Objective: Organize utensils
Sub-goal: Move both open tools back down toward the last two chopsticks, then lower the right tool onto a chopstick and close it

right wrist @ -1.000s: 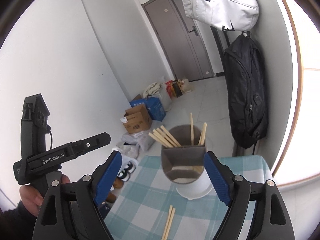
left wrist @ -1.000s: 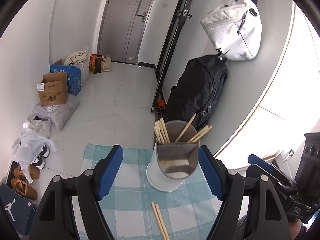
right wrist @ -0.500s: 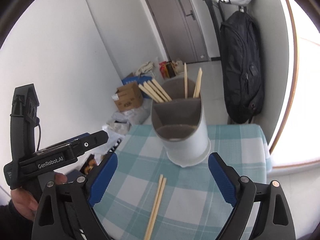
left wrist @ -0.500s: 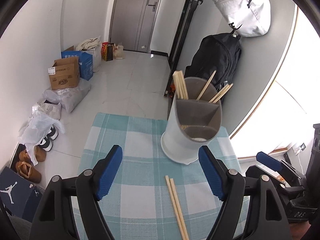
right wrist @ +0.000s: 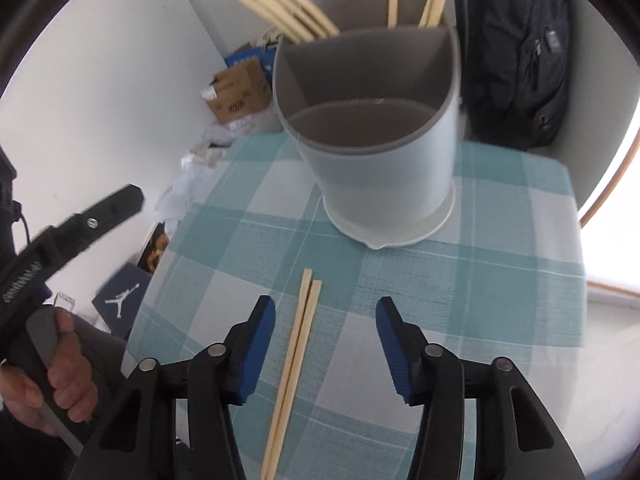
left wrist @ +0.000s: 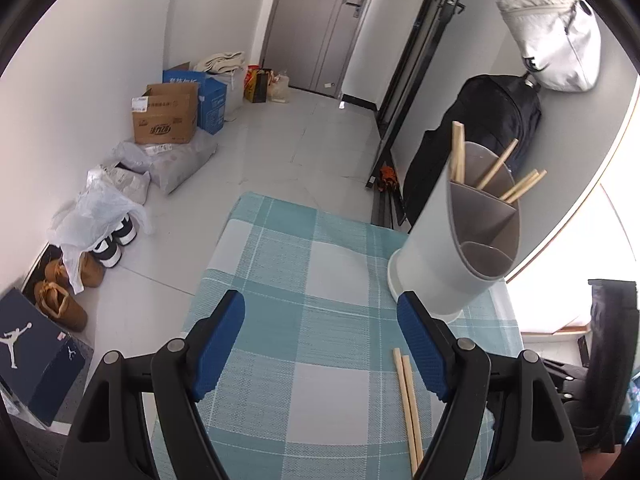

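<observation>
Judging by the holder (right wrist: 372, 152), most of the work looks done: several chopsticks stand in its back compartments, while one pair of chopsticks (right wrist: 294, 356) lies flat on the checked cloth (right wrist: 500, 280) just in front of it. Tipped steeply down over that pair, the right gripper (right wrist: 326, 344) is closing, its pads not touching the sticks. Beside the holder, the left gripper (left wrist: 320, 344) hangs wide and empty.

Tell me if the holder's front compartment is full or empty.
Empty: the front compartment shows only bare grey walls; chopsticks stand farther back.
</observation>
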The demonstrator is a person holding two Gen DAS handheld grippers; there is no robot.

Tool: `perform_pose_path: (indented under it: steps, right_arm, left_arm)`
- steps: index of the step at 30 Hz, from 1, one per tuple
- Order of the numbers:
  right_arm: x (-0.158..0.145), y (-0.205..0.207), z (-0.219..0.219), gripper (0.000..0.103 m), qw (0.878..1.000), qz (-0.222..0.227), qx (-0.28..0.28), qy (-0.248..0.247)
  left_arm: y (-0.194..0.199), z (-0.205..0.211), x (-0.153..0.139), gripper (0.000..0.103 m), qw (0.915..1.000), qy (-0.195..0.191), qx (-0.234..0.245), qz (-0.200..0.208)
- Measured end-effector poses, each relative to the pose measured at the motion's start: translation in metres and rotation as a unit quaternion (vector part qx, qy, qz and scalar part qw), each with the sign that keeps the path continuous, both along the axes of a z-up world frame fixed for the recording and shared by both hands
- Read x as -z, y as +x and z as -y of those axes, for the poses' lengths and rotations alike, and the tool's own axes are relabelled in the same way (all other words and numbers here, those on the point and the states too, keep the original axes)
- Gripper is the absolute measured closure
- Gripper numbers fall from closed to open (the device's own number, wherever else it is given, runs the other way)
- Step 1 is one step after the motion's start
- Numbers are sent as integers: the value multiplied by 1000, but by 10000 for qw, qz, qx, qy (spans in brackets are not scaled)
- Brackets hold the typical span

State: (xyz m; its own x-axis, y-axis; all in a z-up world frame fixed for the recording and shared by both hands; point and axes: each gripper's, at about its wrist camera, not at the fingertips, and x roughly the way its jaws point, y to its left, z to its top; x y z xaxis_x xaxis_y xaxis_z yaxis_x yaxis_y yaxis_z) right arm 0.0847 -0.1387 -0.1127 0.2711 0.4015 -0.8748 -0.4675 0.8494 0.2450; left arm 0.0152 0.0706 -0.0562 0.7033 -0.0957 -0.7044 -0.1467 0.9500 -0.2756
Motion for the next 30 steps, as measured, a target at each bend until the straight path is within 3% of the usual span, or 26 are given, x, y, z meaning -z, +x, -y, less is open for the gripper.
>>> perform_pose_path:
  steps: [8, 17, 20, 30]
  right_arm:
    - [24, 12, -32, 77, 9971, -211, -290, -671]
    - [34, 11, -41, 85, 9936, -237, -316, -1056]
    - [33, 12, -42, 95, 9904, -218, -234, -1345]
    - [32, 23, -60, 94, 9876, -244, -161, -1540]
  left_arm:
    - [4, -13, 9, 28, 9996, -211, -67, -190]
    - [3, -26, 8, 28, 9981, -536, -221, -207]
    - [4, -29, 8, 28, 9974, -637, -221, -256]
    - [7, -29, 13, 28, 9970, -648, -171, -398]
